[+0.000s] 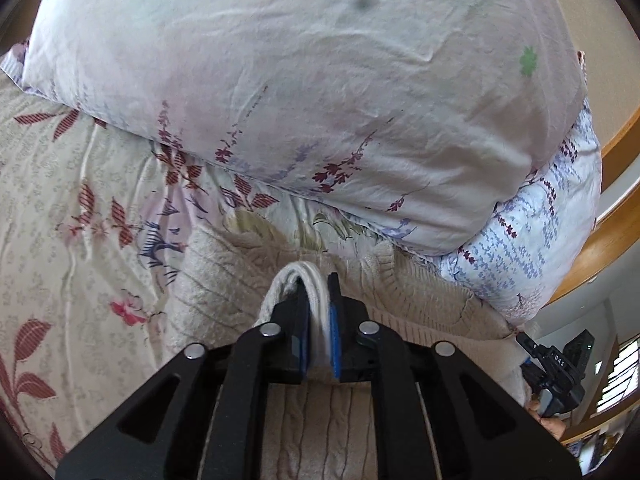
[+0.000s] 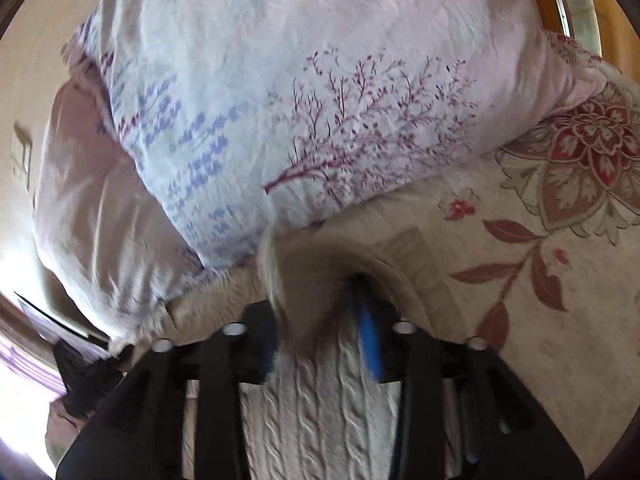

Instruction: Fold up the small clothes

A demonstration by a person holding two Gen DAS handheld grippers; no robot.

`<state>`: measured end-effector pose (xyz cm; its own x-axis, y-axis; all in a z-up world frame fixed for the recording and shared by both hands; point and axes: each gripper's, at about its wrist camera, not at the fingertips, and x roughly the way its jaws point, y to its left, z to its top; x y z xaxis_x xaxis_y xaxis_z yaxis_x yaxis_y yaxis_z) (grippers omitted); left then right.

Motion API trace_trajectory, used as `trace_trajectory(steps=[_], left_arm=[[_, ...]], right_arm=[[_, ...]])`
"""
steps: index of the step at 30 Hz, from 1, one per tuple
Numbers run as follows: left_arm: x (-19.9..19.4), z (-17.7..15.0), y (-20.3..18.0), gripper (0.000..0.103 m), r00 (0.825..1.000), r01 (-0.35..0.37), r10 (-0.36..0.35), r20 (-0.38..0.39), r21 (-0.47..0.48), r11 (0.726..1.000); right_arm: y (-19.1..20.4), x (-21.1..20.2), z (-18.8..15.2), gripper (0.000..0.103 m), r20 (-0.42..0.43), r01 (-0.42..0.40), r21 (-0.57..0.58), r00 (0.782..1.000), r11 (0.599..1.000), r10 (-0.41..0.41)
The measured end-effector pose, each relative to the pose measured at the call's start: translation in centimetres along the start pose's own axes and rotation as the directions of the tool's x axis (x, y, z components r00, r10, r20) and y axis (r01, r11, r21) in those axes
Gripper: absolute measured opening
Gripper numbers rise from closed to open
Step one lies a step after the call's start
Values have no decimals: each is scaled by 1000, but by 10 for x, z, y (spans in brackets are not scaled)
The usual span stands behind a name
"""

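Note:
A cream cable-knit sweater lies on the bed, right up against a pillow. My left gripper is shut on a raised fold of its ribbed edge, which is pinched between the blue pads. In the right wrist view the same sweater runs under my right gripper. Those jaws stand apart, and a loose, blurred fold of knit rises between them without being pressed. The right gripper's black body also shows at the right edge of the left wrist view, beside the sweater's far side.
A large pale floral pillow fills the space just beyond the sweater. A floral bedsheet spreads out to the sides. A wooden bed frame curves along the right.

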<state>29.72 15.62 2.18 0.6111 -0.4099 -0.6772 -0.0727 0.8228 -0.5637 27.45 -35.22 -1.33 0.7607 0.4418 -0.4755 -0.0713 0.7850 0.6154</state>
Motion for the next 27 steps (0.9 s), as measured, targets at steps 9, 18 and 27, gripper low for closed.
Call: trace_trajectory(steps=[9,18,27], left_arm=[[-22,11,-9,64,998,-2,1,62,8,1000],[-72,-25,23,45,998,-60,57,35,101,993],[-76,-59,26,35,996,-87,90,-7,184,979]], right_arm=[[4,-2,6,51,49,26,-29,999,999,-24],[-24,-65,-35,51,55,97,-106,994,990,-92],[-26,-63,-64,37,-18,160,-165,986,973,-165]])
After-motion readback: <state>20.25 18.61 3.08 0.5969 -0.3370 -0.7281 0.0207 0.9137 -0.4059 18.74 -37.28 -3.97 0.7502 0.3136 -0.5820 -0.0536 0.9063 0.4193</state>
